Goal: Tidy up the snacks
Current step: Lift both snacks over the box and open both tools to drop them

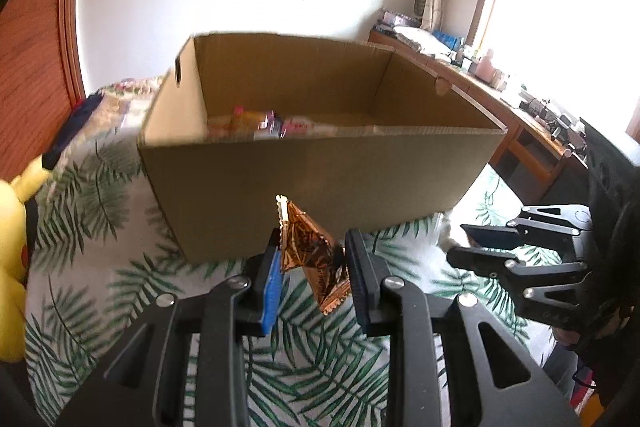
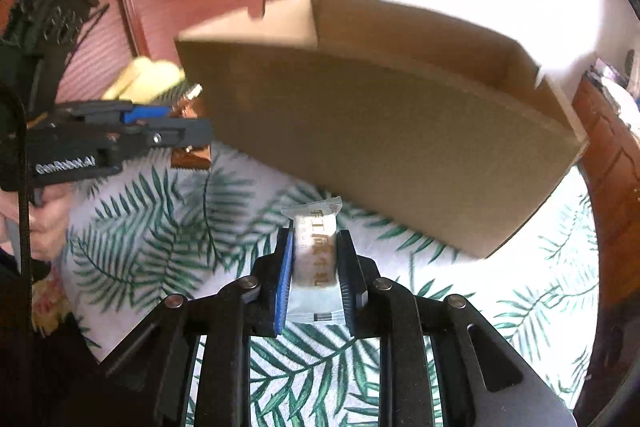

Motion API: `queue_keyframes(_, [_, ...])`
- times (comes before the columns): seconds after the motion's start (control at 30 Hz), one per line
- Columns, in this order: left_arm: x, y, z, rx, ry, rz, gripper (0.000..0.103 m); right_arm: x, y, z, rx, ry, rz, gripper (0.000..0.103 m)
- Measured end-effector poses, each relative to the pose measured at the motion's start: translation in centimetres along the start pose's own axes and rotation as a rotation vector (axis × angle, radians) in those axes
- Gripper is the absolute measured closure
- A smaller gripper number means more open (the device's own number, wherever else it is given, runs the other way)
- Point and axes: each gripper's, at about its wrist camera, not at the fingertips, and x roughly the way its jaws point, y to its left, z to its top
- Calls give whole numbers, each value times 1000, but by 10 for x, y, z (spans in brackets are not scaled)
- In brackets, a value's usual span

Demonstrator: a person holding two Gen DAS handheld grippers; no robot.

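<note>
Snacks aloft: left gripper clamps a copper packet, right gripper a white bar lying along its fingers, cardboard box directly ahead on the leaf-print cover.

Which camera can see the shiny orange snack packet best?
The left wrist view: the copper-orange snack packet sits big and centred between the left gripper fingers. The right wrist view shows only bits of it, off left.
</note>
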Motion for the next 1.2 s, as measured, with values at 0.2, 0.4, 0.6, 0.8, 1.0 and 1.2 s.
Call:
queue_keyframes(0.2, [-13,-7,30,35,-65,1,75,-33,-9,23,10,-103,-26,83])
queue_keyframes(0.4, [-19,-12,55,61,-115,7,75,-47,-11,47,12,-176,-49,83])
queue_keyframes(0.6, [-21,-16,73,80,-153,5,75,-54,-18,67,20,-236,-61,83])
queue_keyframes(0.8, [-12,-10,92,82,-171,16,75,-53,-25,87,22,-283,-72,83])
queue_keyframes(1.0, [11,1,97,62,-144,30,75,-35,-34,95,44,-291,-86,83])
queue_keyframes(1.2, [33,10,96,51,-114,44,75,-12,-46,96,67,-271,-84,83])
